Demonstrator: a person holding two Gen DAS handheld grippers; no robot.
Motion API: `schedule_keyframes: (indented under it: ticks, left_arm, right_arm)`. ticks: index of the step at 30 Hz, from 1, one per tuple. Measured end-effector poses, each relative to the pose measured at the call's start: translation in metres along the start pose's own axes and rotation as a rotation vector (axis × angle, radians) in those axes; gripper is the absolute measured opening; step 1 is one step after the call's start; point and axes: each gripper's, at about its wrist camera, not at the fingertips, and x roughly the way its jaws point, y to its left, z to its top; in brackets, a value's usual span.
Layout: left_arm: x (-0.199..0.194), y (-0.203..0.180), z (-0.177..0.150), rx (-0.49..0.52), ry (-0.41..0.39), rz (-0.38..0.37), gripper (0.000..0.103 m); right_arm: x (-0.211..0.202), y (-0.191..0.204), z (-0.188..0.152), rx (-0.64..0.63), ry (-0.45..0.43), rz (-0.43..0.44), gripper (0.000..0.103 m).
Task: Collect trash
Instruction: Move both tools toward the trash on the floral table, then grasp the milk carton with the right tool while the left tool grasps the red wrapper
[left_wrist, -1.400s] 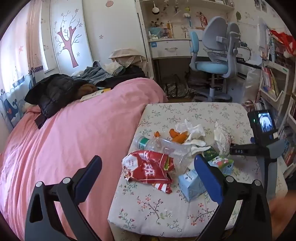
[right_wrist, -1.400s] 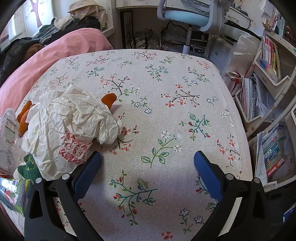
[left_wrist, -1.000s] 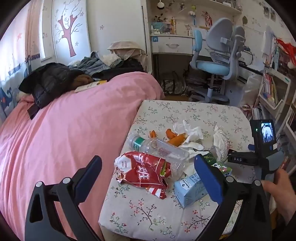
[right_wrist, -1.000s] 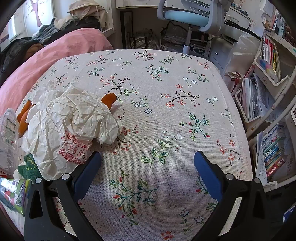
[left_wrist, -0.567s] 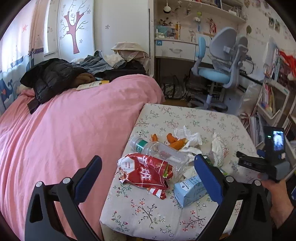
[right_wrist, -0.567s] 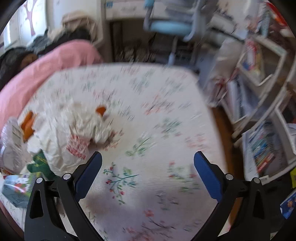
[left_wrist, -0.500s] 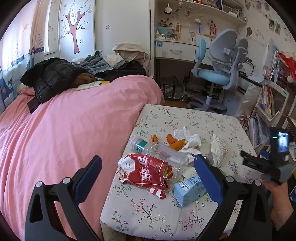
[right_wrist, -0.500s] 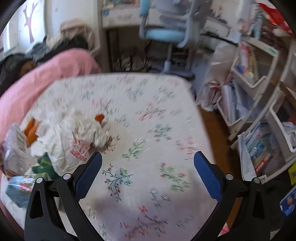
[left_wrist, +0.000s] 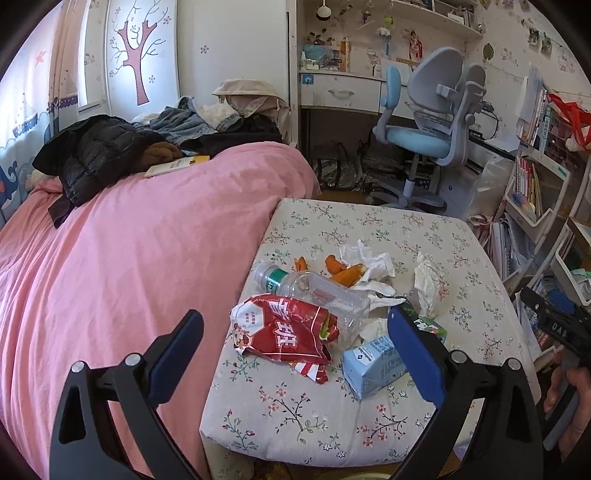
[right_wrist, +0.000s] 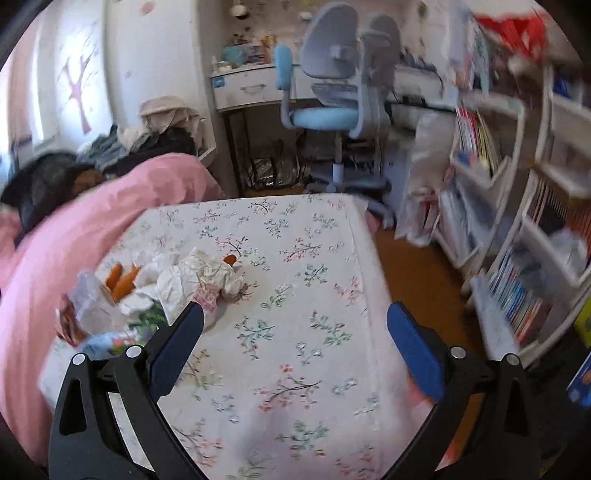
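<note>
My left gripper (left_wrist: 295, 343) hangs with its jaws spread wide and nothing between them, raised above the near left corner of the floral table (left_wrist: 369, 435). My right gripper (right_wrist: 295, 332) is likewise wide apart and empty, lifted over the table's near right edge. My right hand (left_wrist: 569, 398) grips its handle off that right side.

On the floral-covered table (left_wrist: 369, 439), toward its left edge beside the bed, the trash lies heaped: a torn red snack bag (left_wrist: 282, 334) nearest the front, a clear bottle (left_wrist: 314, 295) on its side behind it, a blue carton (left_wrist: 376, 360), orange peels (left_wrist: 345, 273) and crumpled tissues (left_wrist: 428, 284).
</note>
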Motion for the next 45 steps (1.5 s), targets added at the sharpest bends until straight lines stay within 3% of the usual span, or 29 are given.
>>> schedule_keyframes:
  ticks: [19,36,45]
  left_arm:
    - [0.005,-0.003,-0.001,0.036,0.001,0.023,0.095]
    - [0.016,0.000,-0.002,0.032,0.027,0.026,0.095]
    - [0.039,0.035,-0.004,-0.114,0.117,0.012,0.095]
  right_arm:
    - [0.017,0.016,-0.001,-0.054,0.024,0.000,0.096]
    - [0.015,0.025,-0.002,-0.068,0.021,0.100,0.096]
    - [0.008,0.050,-0.004,-0.128,0.028,0.220,0.095]
